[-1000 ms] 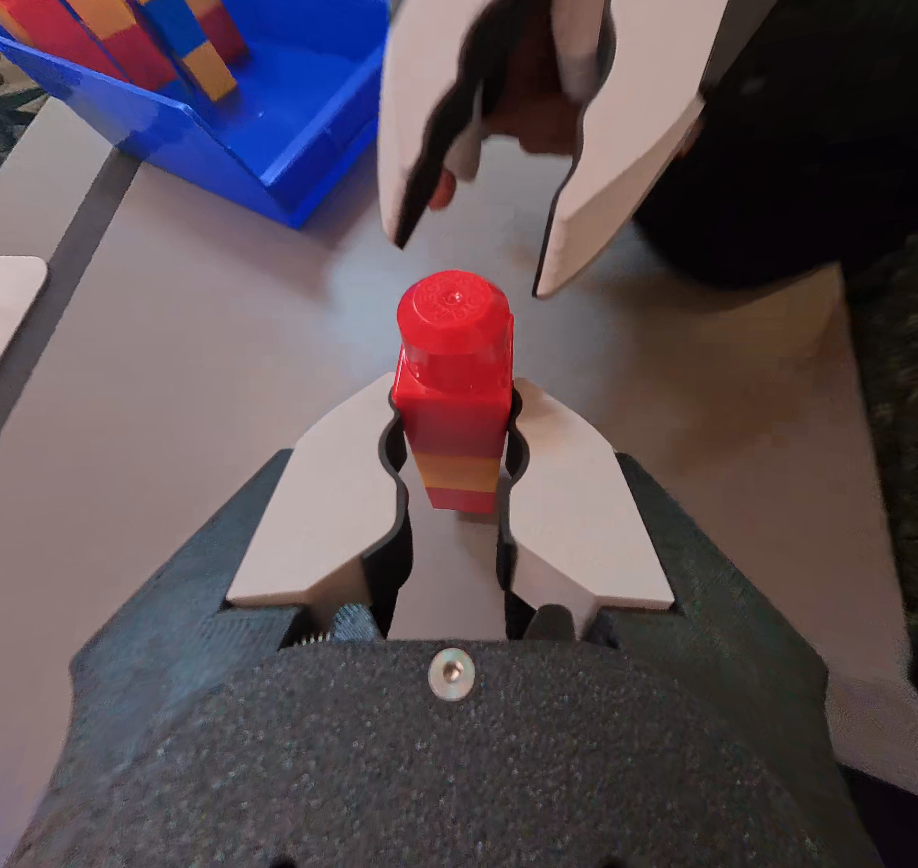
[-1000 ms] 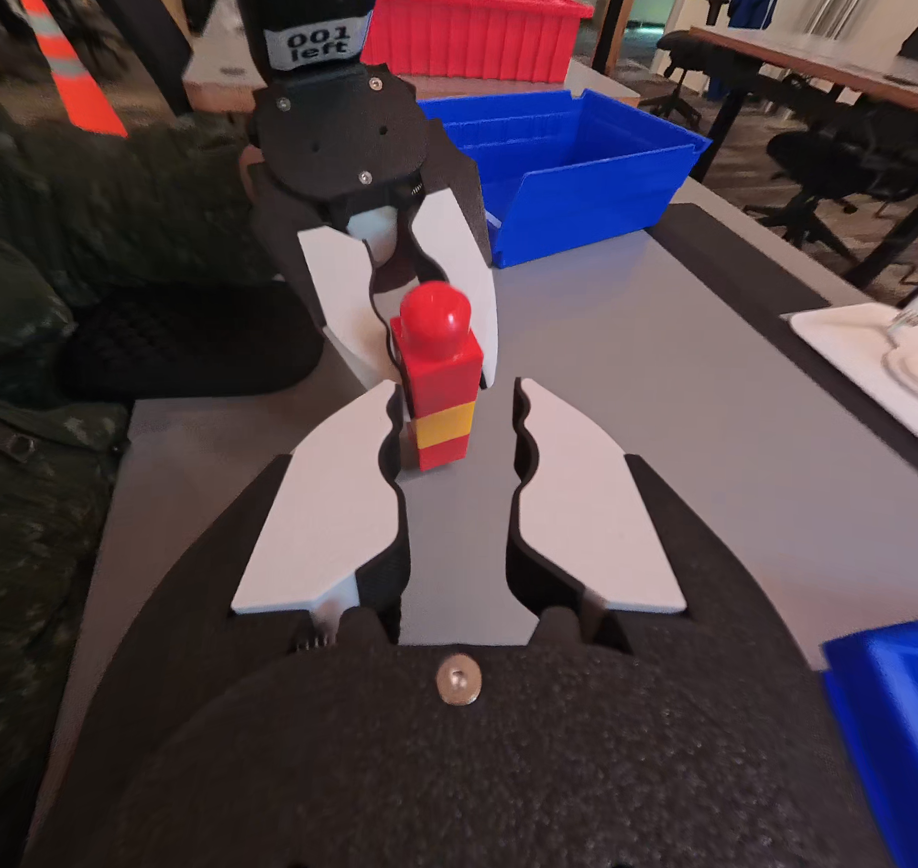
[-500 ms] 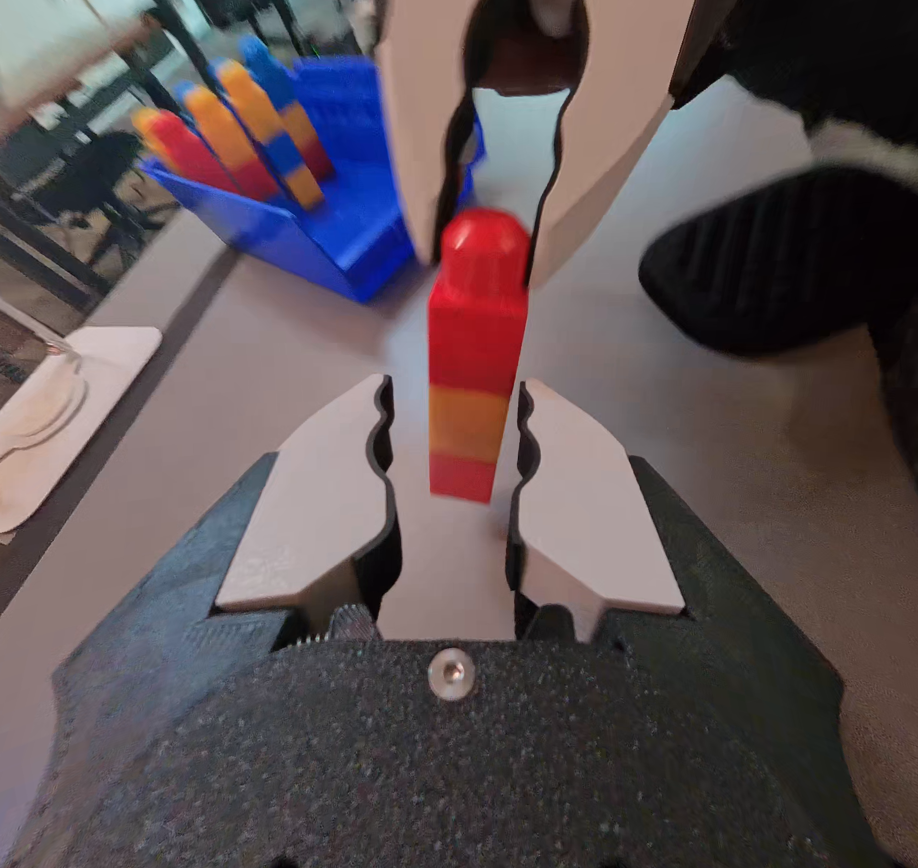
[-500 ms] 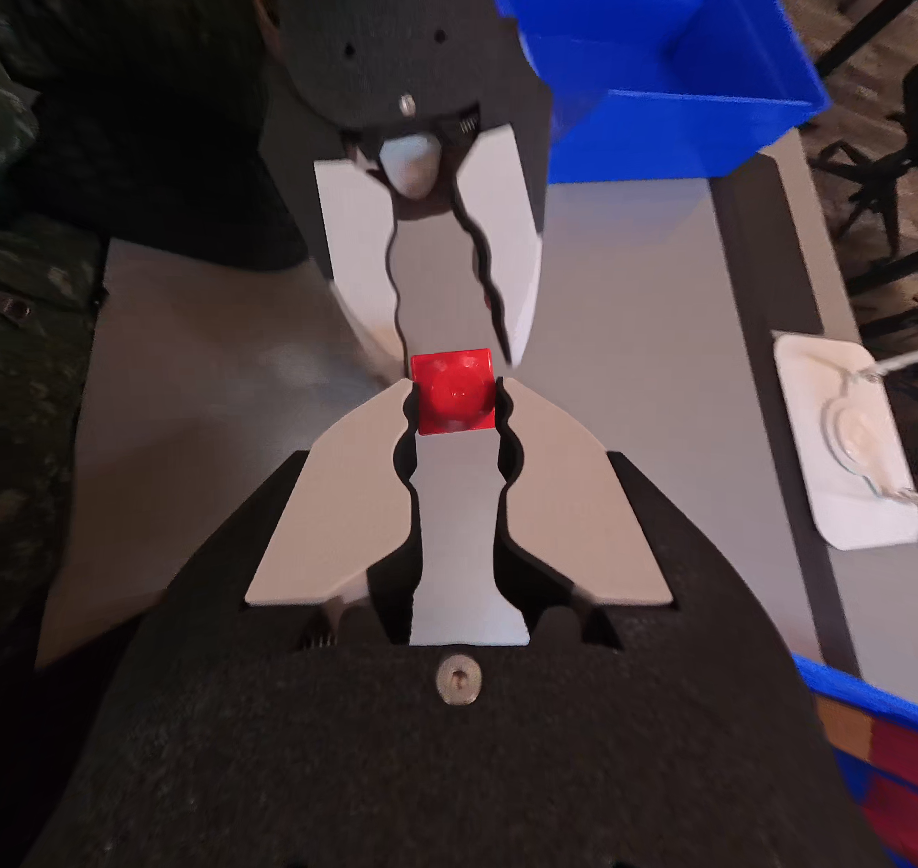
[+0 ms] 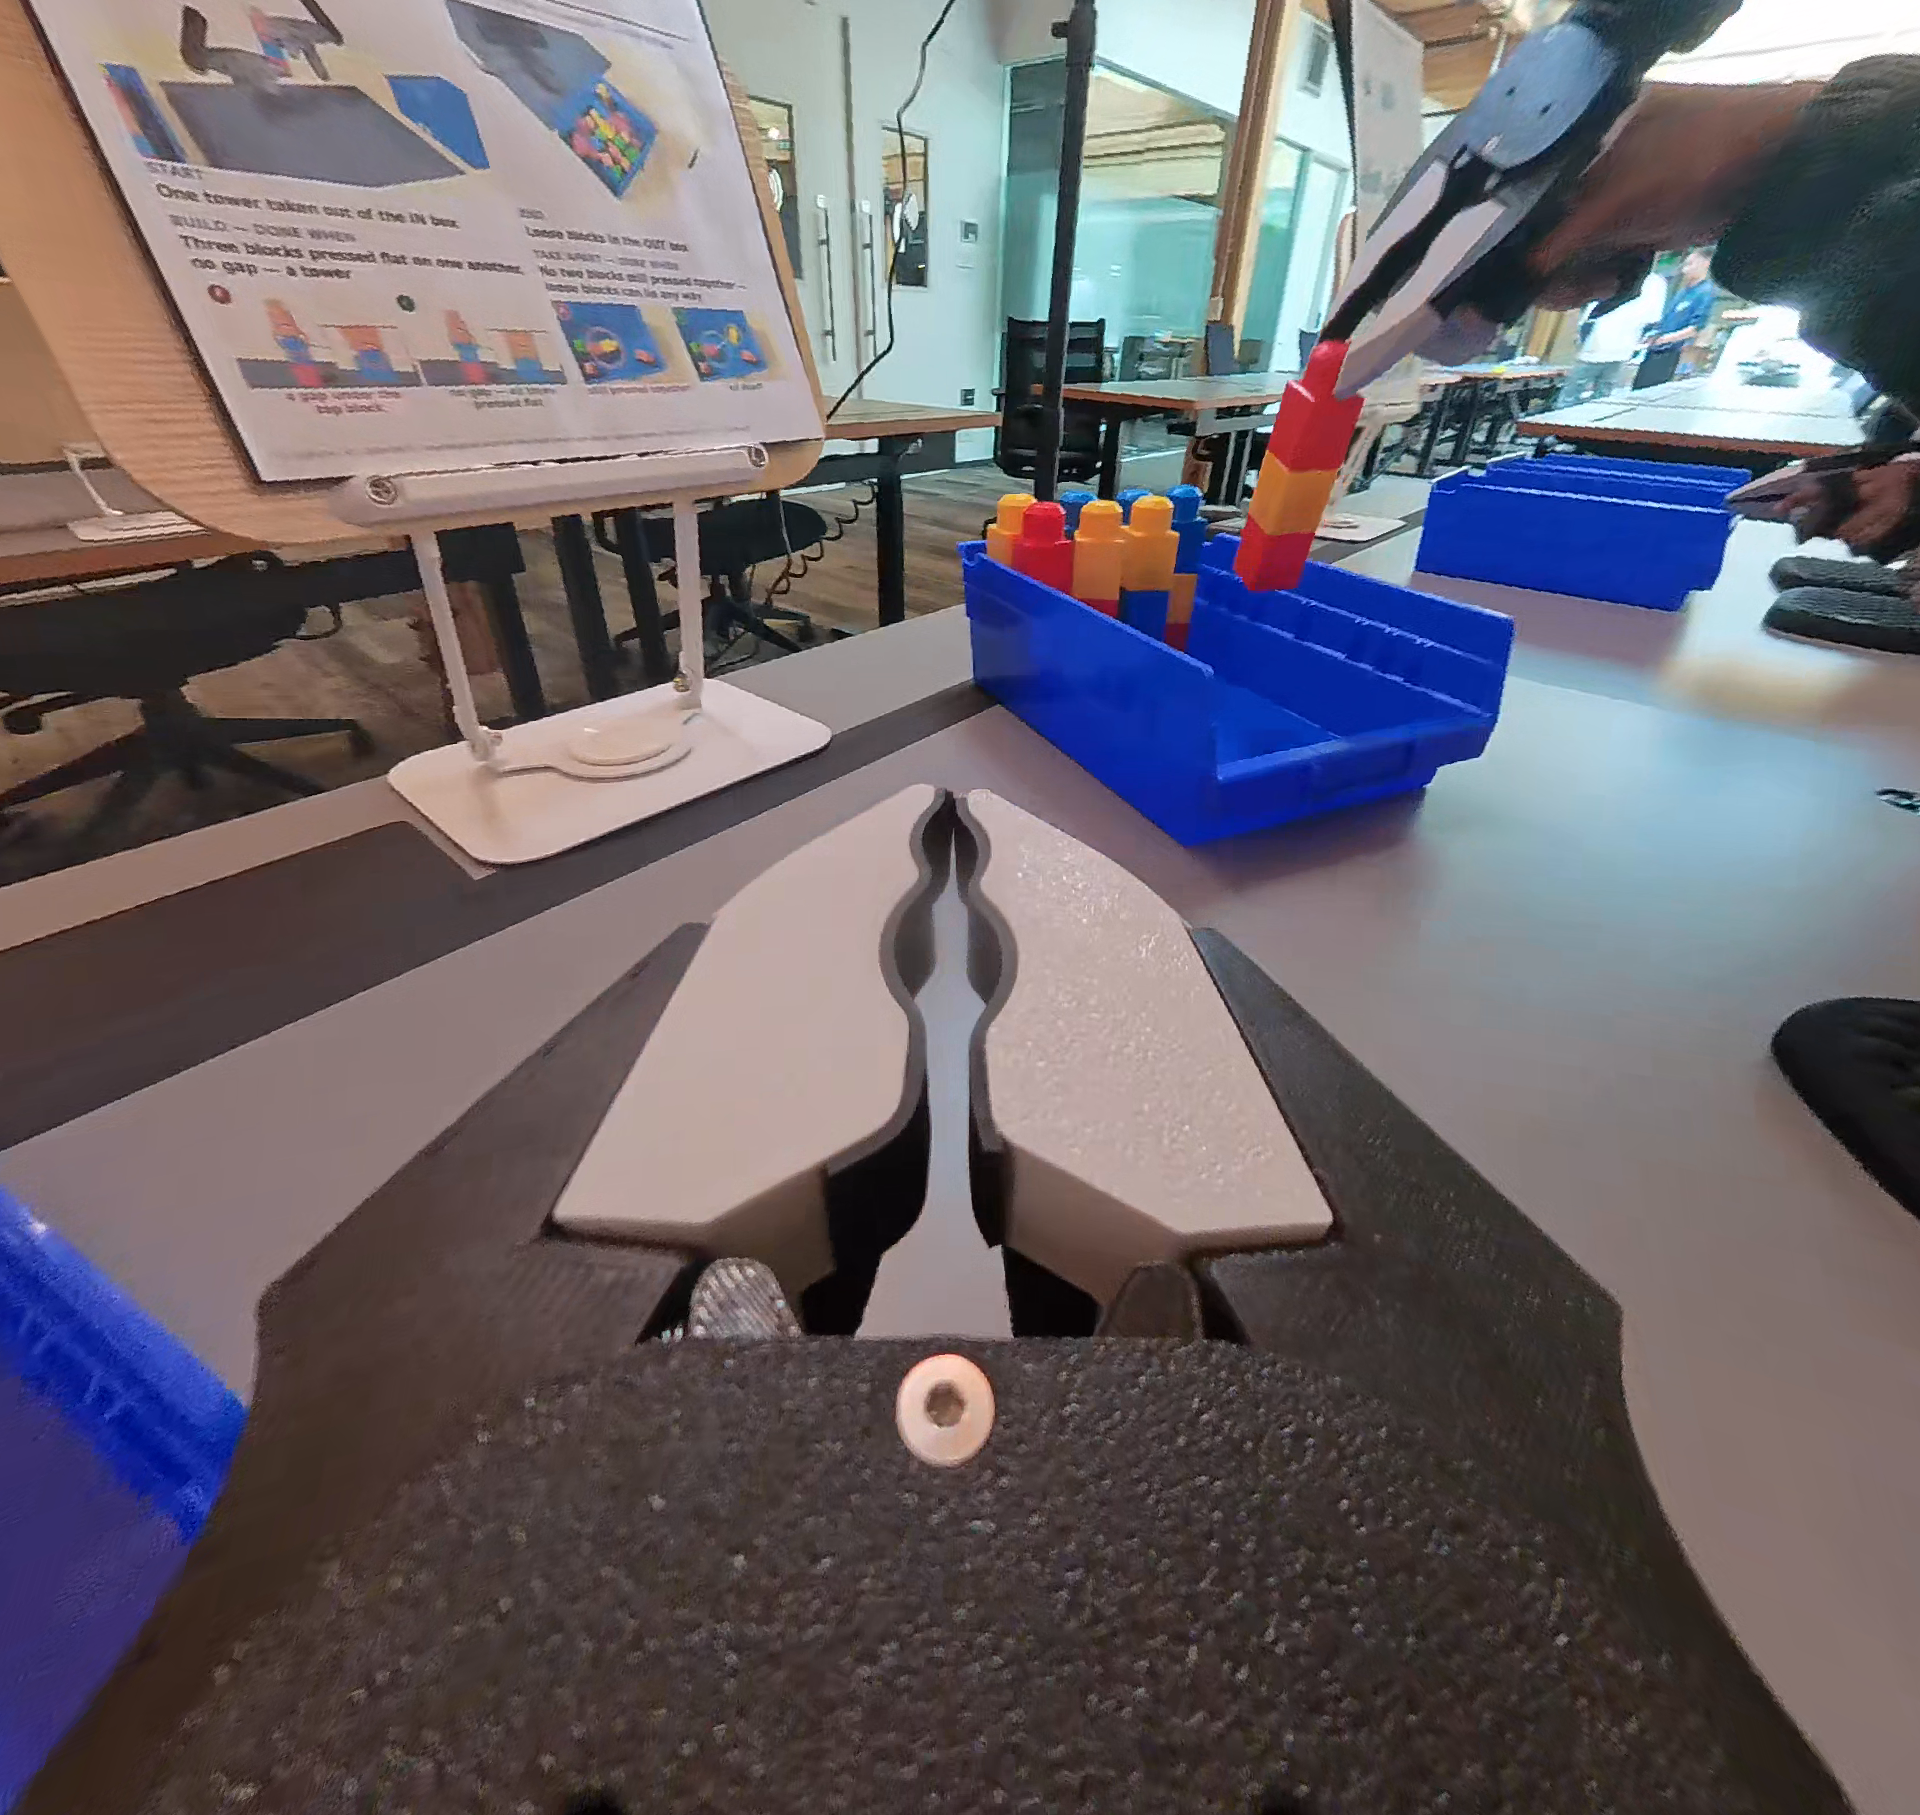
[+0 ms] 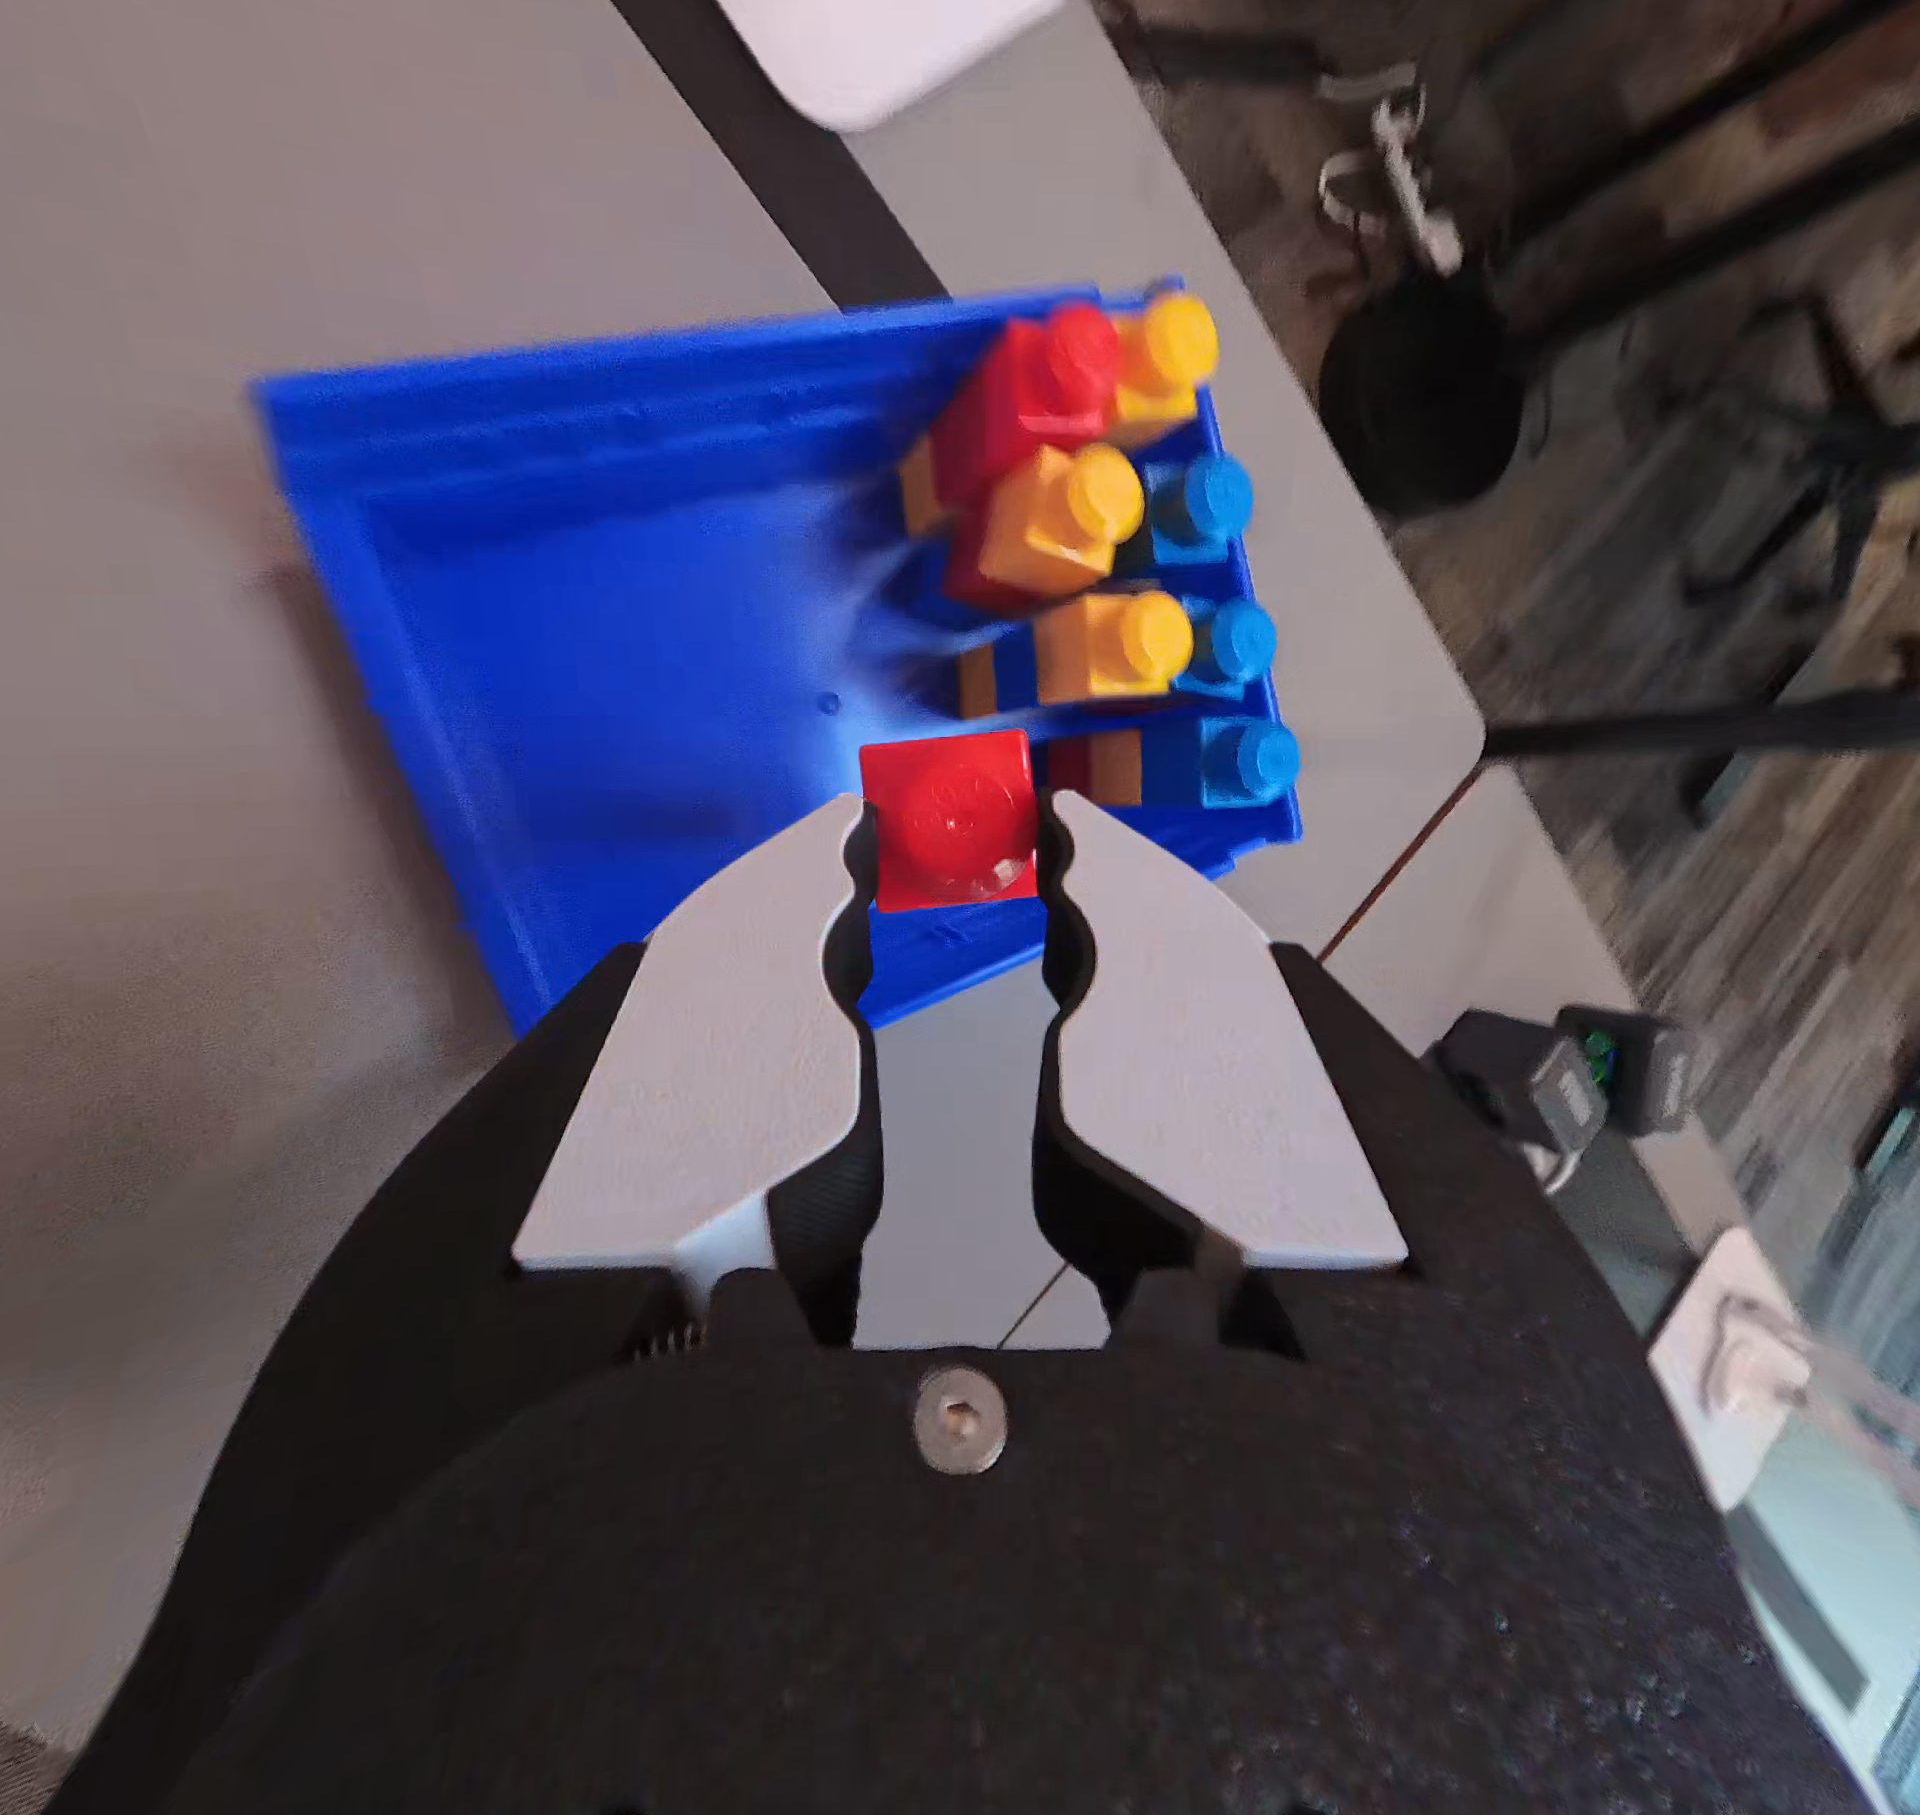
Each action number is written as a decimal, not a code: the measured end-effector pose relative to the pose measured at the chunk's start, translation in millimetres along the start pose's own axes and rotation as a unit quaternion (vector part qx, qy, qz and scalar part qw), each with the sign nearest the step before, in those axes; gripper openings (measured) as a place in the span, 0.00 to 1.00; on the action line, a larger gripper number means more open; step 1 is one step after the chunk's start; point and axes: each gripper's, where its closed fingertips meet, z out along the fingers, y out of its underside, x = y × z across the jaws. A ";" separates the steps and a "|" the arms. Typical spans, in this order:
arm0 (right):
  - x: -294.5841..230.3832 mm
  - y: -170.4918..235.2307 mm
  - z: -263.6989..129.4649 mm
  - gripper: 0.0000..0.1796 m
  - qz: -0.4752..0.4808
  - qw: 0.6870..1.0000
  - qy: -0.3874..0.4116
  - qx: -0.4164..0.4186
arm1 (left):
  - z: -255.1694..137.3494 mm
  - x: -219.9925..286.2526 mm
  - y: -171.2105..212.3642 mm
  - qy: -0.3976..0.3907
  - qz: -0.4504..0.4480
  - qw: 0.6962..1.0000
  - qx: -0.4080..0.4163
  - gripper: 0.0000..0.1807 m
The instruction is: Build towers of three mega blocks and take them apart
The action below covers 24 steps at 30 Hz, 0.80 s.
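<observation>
A right gripper (image 6: 951, 835) pinches the red top block of a three-block tower (image 5: 1288, 487), red over orange over red, and holds it tilted in the air above the open middle of a blue bin (image 5: 1340, 726) on the grey table (image 5: 1558, 986). The left gripper (image 5: 954, 820) sits low over the table's near side, its two white fingers pressed together on nothing.

Counted from above, seven finished towers (image 6: 1122, 560) stand packed against one end wall of the bin: three topped orange, three blue, one red. The rest of the bin floor is bare. A second blue bin (image 5: 1579, 529) stands toward the table's far right edge, and a corner of a third (image 5: 73, 1453) shows at the near left.

Near the table's left edge, on a black strip, a white stand (image 5: 613, 768) props up a printed instruction sheet (image 5: 416, 155) with photographs, diagrams and headings; its text is legible in part. Black pads (image 5: 1849, 1069) lie along the right edge.
</observation>
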 end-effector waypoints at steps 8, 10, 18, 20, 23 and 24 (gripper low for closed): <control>41.9 38.2 95.4 0.16 0.122 0.992 -0.029 -0.007 | 11.0 -3.1 32.9 -0.012 0.035 0.998 -0.052 0.00; 47.1 40.0 108.3 0.16 0.136 0.990 -0.028 -0.002 | 12.8 -3.3 39.4 -0.012 0.040 0.997 -0.063 0.00; 61.2 35.7 117.4 0.24 0.163 0.986 0.003 0.025 | 12.6 -5.5 44.3 -0.017 0.031 0.997 -0.073 0.00; 57.9 20.8 101.7 0.26 0.166 0.983 0.016 0.071 | 11.3 -8.8 42.2 -0.028 0.026 0.997 -0.072 0.00; 36.6 -7.4 67.5 0.31 0.156 0.977 0.040 0.140 | 9.0 -15.3 38.7 -0.047 0.024 0.996 -0.069 0.00; 22.5 -18.4 55.5 0.32 0.151 0.974 0.041 0.165 | 7.8 -17.4 36.6 -0.053 0.026 0.996 -0.067 0.00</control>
